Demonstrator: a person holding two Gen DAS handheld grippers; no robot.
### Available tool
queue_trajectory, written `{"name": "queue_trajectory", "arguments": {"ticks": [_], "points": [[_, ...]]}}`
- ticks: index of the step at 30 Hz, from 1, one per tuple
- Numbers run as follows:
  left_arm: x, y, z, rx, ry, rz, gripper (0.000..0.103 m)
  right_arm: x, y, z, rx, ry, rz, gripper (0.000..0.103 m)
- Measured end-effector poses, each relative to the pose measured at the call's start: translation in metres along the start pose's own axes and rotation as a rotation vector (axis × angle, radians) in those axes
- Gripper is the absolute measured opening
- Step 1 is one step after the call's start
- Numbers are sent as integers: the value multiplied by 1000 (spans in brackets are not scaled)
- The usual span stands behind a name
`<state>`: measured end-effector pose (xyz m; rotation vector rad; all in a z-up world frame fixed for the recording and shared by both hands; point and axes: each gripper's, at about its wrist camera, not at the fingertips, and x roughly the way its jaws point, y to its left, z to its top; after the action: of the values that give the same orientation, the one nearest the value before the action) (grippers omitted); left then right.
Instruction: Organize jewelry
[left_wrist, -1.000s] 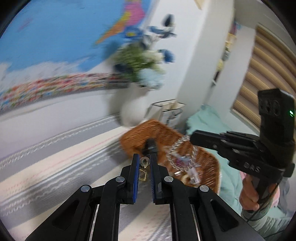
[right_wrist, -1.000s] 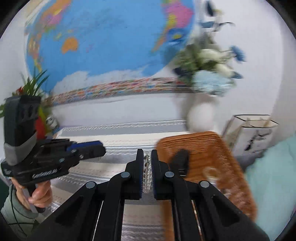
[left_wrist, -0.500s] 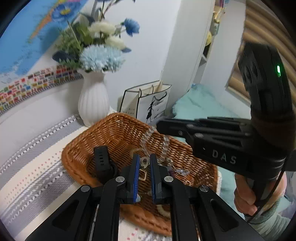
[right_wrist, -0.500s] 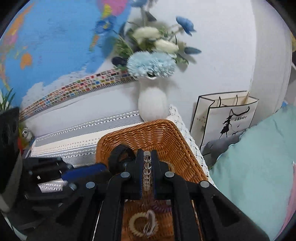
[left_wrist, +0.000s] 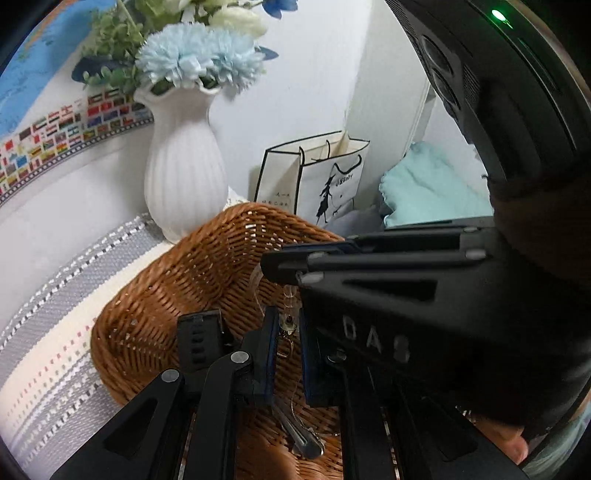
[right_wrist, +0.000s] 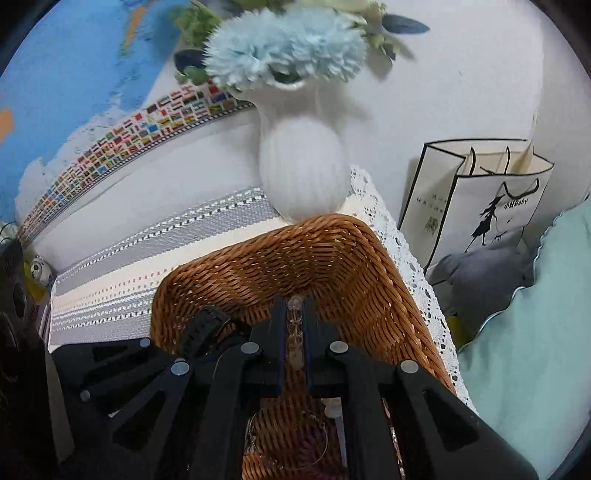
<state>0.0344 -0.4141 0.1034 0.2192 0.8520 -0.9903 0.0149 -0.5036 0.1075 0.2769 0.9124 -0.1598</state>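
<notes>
Both grippers over the wicker basket (right_wrist: 332, 258), pointing down into it. Right gripper (right_wrist: 294, 321) closed on a clear bead chain (right_wrist: 294, 325); left gripper (left_wrist: 284, 332) closed on what appears to be the chain's small clasp end (left_wrist: 288, 323), detail unclear. A black watch (left_wrist: 197, 339) lies inside the basket. White vase (left_wrist: 184, 184) stands just behind, paper bag (right_wrist: 480, 199) beyond.
</notes>
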Motion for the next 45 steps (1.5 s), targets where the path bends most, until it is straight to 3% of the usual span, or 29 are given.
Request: {"name": "queue_trajectory", "arguments": {"ticks": [3, 7, 9, 11, 15, 18, 23, 28, 33, 39, 45], "points": [[3, 2, -3, -9, 14, -27, 14, -1, -9, 1, 37, 10, 32, 11], [-8, 9, -5, -61, 11, -127, 46, -15, -21, -3, 75, -17, 49, 13], [-20, 10, -7, -66, -12, -148, 52, -25, -25, -7, 88, -34, 71, 19], [-32, 9, -10, -71, -29, -141, 53, -37, -26, -14, 100, -51, 79, 28], [-65, 4, -22, -76, -68, -135, 53, -67, -25, -36, 131, -94, 123, 30], [-97, 0, -39, -75, -136, -82, 53, -96, -13, -62, 125, -144, 127, 32], [-158, -11, -80, -76, -268, 82, 58, -138, 24, -102, 57, -242, 59, 38], [-208, -24, -120, -85, -332, 337, 67, -170, 69, -143, 2, -345, -45, 64], [-238, -35, -157, -86, -372, 522, 78, -182, 97, -178, -28, -373, -115, 70], [-237, -46, -177, -31, -357, 622, 80, -175, 108, -197, -43, -362, -250, 74], [-220, -50, -181, -6, -332, 541, 80, -162, 97, -203, 2, -356, -304, 74]]}}
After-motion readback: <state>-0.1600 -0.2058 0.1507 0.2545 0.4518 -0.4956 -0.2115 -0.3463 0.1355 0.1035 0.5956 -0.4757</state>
